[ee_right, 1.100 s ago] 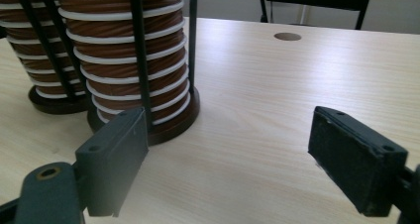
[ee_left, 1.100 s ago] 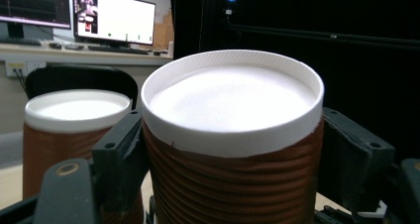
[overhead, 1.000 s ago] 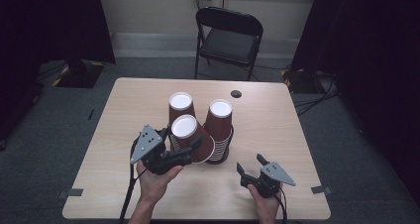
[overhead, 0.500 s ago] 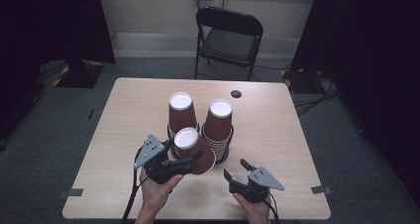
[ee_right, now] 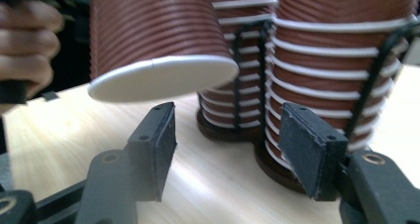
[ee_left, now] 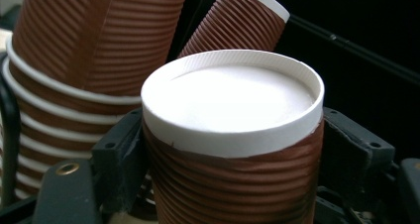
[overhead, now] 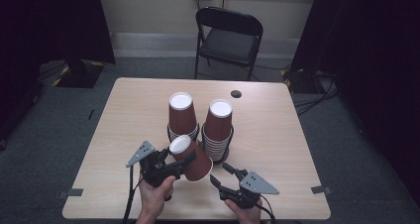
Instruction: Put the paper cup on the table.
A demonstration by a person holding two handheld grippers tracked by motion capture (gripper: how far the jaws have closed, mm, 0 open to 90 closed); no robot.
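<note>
A single brown ribbed paper cup (overhead: 199, 168) (ee_left: 233, 135) hangs tilted above the table's front, its white bottom up. My left gripper (overhead: 187, 163) (ee_left: 233, 159) is shut on it, with the pads (ee_left: 121, 154) pressing its sides. Behind it stand two upside-down stacks of the same cups (overhead: 181, 115) (overhead: 218, 127) in black wire holders. My right gripper (overhead: 219, 173) (ee_right: 225, 130) is open just right of the held cup (ee_right: 153, 40) and points at the stacks (ee_right: 337, 60). Its jaws have just been closing, and nothing is between them.
The light wooden table (overhead: 124, 115) has a small black disc (overhead: 236, 93) near its far edge. A black folding chair (overhead: 230, 35) stands beyond the table. Dark curtains hang at both sides.
My left gripper has come down and toward the front edge with the cup. My right gripper has slid left toward the cup.
</note>
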